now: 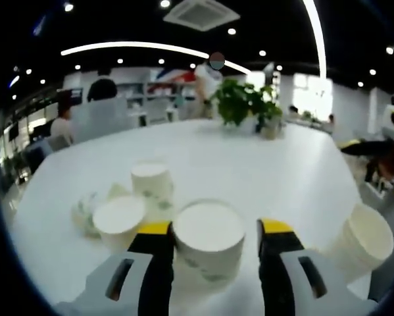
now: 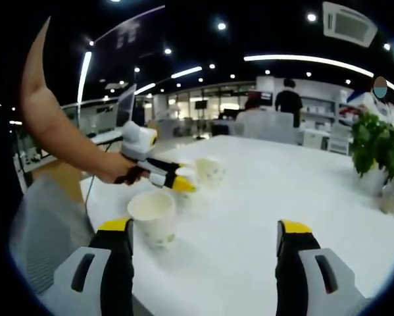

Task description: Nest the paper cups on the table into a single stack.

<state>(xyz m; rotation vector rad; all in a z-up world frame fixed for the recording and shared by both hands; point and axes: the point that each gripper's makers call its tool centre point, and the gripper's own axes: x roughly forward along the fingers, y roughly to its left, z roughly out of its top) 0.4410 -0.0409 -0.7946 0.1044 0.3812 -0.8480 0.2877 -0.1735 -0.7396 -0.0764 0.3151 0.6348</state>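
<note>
1. In the left gripper view, a crumpled cup (image 1: 85, 212) with a green print lies on its side at about 9 o'clock, on the white table (image 1: 249, 164).
2. Just right of it sits an upside-down paper cup (image 1: 120, 220), touching the crumpled one; behind it, toward 11 o'clock, stands another inverted cup (image 1: 152, 184).
3. At 6 o'clock the left gripper (image 1: 213, 245) has its yellow-tipped jaws spread, with a large inverted cup (image 1: 208, 242) between them. The left jaw lies against the cup's side; a gap separates the cup from the right jaw.
4. At 4 o'clock a tilted cup (image 1: 362, 240) shows near the table's edge, its mouth turned toward the right.
5. At 12 o'clock, far across the table, stands a potted plant (image 1: 246, 104), with a person behind it.
6. In the right gripper view, a person's bare arm (image 2: 55, 131) comes in from 10 o'clock, its hand (image 2: 118, 174) holding the left gripper (image 2: 173, 178); how its jaws stand here, I cannot tell.
7. Beside that gripper's yellow tip is a printed cup (image 2: 208, 171); below it, at 7 o'clock, stands an upright open cup (image 2: 152, 216).
8. At 6 o'clock the right gripper (image 2: 204, 238) holds its jaws wide apart with only table between them; the upright cup is just beside the left jaw.
9. At 3 o'clock the plant (image 2: 379, 148) stands on the table.
</note>
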